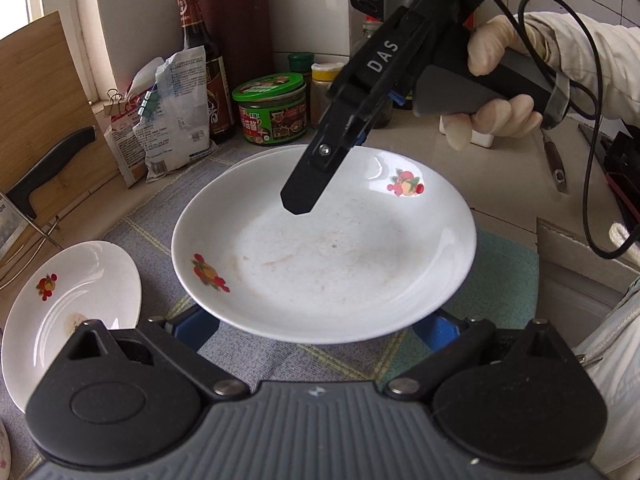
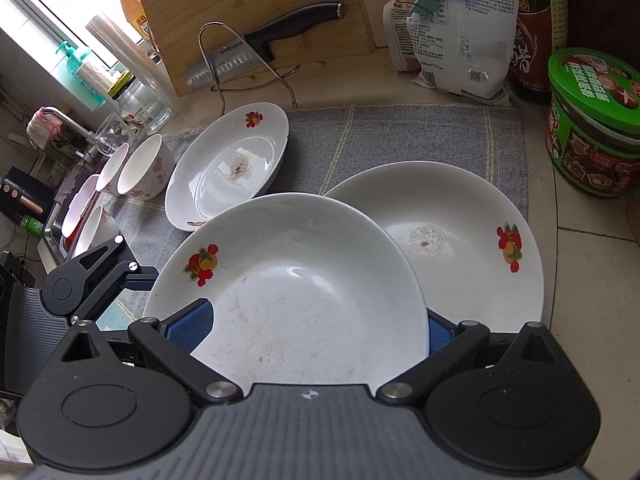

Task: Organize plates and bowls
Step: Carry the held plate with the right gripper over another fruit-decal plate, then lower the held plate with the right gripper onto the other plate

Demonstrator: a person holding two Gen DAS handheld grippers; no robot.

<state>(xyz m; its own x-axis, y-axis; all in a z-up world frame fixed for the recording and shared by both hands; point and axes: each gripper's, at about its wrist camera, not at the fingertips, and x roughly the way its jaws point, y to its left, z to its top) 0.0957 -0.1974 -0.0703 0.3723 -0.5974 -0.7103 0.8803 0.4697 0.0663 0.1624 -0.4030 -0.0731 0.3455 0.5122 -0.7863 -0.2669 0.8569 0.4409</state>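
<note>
Left gripper (image 1: 316, 328) sits closest, jaws spread wide with both blue pads tucked under the near rim of the big plate (image 1: 324, 248), so nothing is pinched there. Off to the left a smaller plate (image 1: 72, 292) lies flat on the mat (image 1: 280, 360), near enough that a sideways swing could clip it. Centre stage, the big plate sits over a second plate (image 2: 472, 208), overlapping it and off-centre, and looks to be leaning on it; that's the weak spot. Its face carries a smeary film, so I'd expect slick pads and a rim that could slide out if either side lifts before it bites. Right gripper (image 2: 314, 332) comes in from the far side, one pad above the rim and one below, set wide apart, not clamped as far as I can see. If both lift unevenly, the plate could tip and crack down on the one beneath. Further right, the jar (image 1: 272, 108) crowds the worktop (image 1: 500, 176), leaving little room to swing.
</note>
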